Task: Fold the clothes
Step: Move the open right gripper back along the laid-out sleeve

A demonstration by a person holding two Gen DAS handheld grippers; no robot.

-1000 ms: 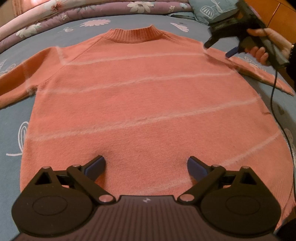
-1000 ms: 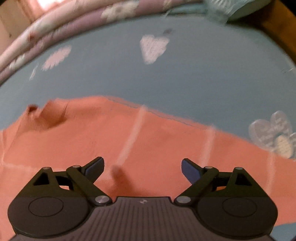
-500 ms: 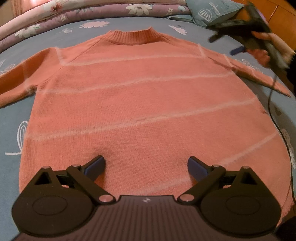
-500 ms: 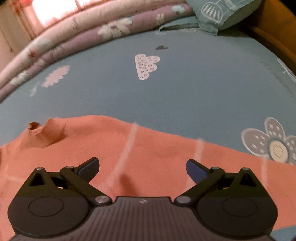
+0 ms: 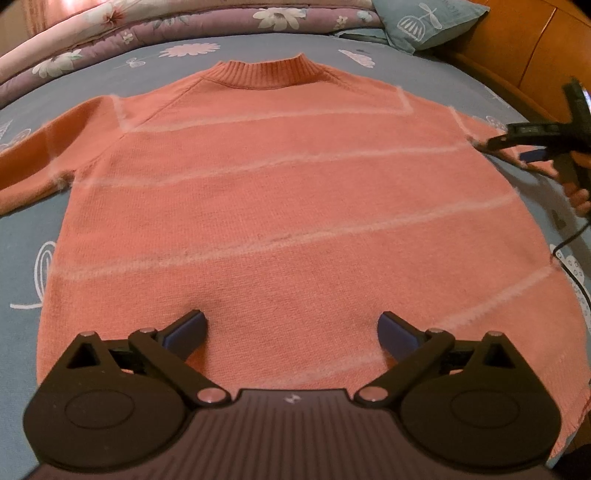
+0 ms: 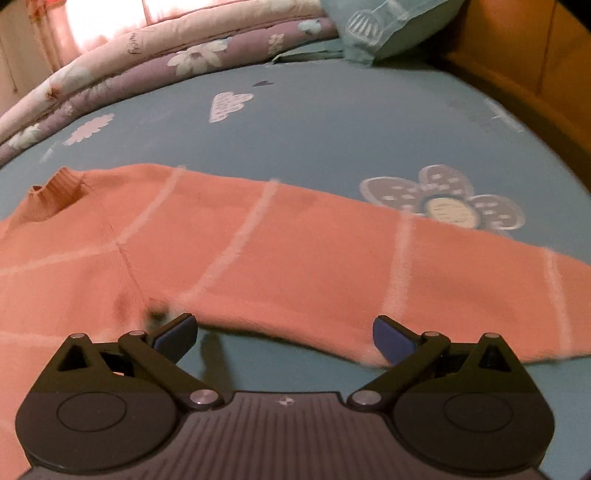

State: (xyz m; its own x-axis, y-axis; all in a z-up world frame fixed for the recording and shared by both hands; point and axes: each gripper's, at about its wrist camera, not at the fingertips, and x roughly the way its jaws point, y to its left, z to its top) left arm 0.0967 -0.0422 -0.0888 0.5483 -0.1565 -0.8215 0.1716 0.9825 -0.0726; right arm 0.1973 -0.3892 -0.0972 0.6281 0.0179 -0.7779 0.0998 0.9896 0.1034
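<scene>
A: How do the jaws of the left gripper [image 5: 291, 332] stand?

B: They are wide apart and they hold nothing. Its blue pads hang over the near hem of the sweater [image 5: 280, 206]; if they touch the knit, I cannot tell.

A: And the right gripper [image 6: 284, 332]?

B: Its jaws are also spread as wide as they go, with nothing between them. Under the gap is bare sheet, and the near edge of the sweater's right sleeve [image 6: 369, 266] lies just past the pads.

A: What is the sweater like?

B: It is a soft, fuzzy knit in salmon orange, with thin pale stripes across the body and around the sleeves. The collar [image 5: 264, 72] is ribbed and stands up a little at the far side. The sweater lies flat on the bed [image 5: 22, 236] with both sleeves stretched out to left and right.

A: What is around it?

B: A smooth grey-blue sheet with white flowers and clouds printed on it. At the far edge lie folded quilts [image 6: 122, 62] in pink and purple with flowers, and a blue pillow [image 6: 380, 26] at the far right, next to an orange wooden board [image 6: 517, 48].
</scene>
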